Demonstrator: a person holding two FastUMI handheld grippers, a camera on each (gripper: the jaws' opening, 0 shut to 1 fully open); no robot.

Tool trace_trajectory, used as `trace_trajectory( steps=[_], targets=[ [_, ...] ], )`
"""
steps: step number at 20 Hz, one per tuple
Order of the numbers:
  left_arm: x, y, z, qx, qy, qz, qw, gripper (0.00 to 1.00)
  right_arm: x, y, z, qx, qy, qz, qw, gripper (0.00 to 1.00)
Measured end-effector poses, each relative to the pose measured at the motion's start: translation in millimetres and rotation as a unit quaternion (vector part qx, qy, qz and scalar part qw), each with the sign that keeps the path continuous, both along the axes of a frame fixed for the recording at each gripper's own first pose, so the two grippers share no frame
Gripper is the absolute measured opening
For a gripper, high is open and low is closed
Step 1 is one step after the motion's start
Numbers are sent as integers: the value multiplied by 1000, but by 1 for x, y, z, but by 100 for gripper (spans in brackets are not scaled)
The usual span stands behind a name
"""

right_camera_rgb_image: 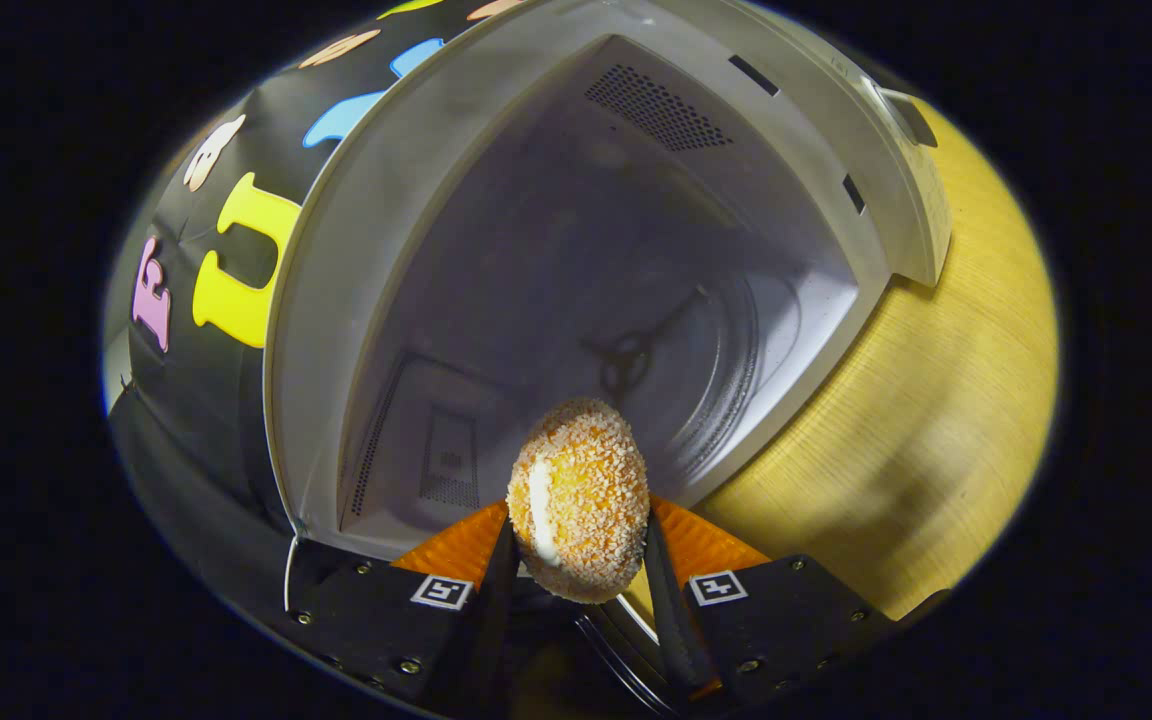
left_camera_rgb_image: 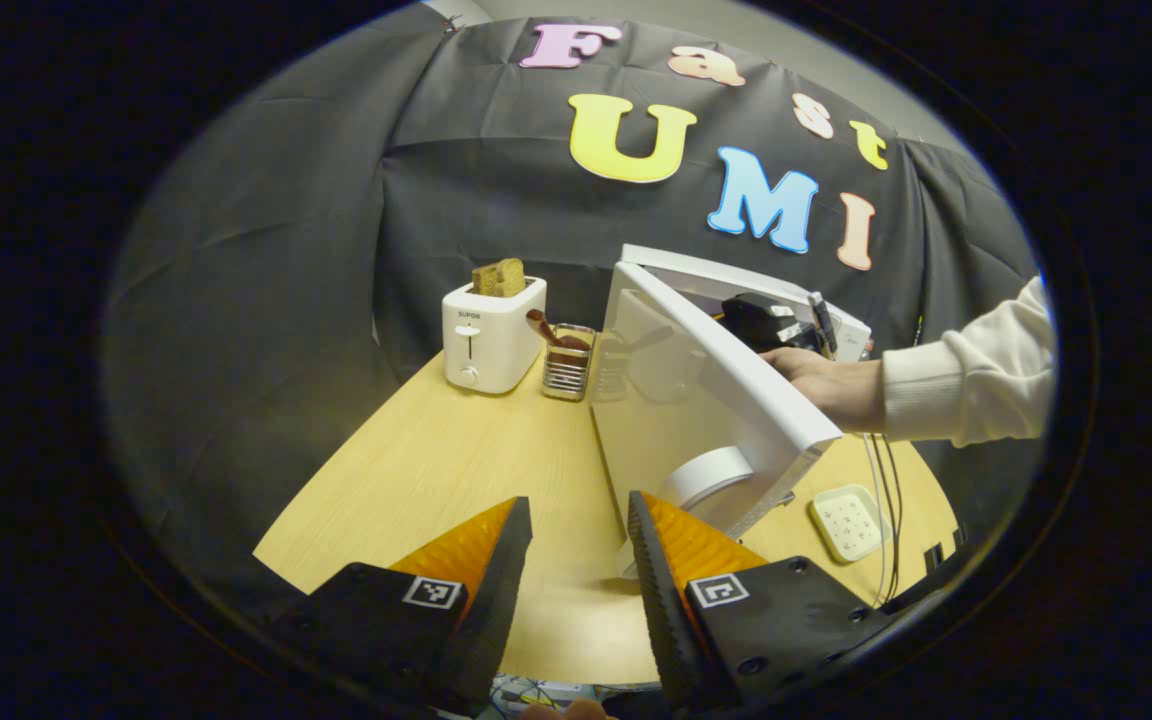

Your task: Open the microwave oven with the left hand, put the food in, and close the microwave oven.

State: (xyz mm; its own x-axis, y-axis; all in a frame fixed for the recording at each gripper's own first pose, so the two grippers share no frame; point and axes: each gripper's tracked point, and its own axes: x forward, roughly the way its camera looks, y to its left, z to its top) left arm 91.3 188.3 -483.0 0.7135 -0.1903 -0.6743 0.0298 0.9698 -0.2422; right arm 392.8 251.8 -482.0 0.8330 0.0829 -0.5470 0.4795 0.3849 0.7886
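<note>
The food, a round crumbed ball, sits between the fingers of the right tongs, which are closed on it from both sides. It hangs just in front of the mouth of the microwave oven, over the front edge of the cavity and not yet inside. The door stands wide open, out over the middle of the bench. The left tongs are open and hold nothing, near the front edge of the bench, just beside the door. The step in hand looks to be putting the food in. The next move probably calls for carrying it deeper over the turntable and then letting go.

At the back edge stand a toaster and a small rack.
</note>
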Motion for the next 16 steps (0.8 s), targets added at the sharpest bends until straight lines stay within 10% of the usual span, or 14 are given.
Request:
trace_trajectory(
  steps=[16],
  targets=[
    [-8,-1,-12,-2,25,-1,1000,68,60,-19,-20,64,-51,-104,991,82]
  ],
)
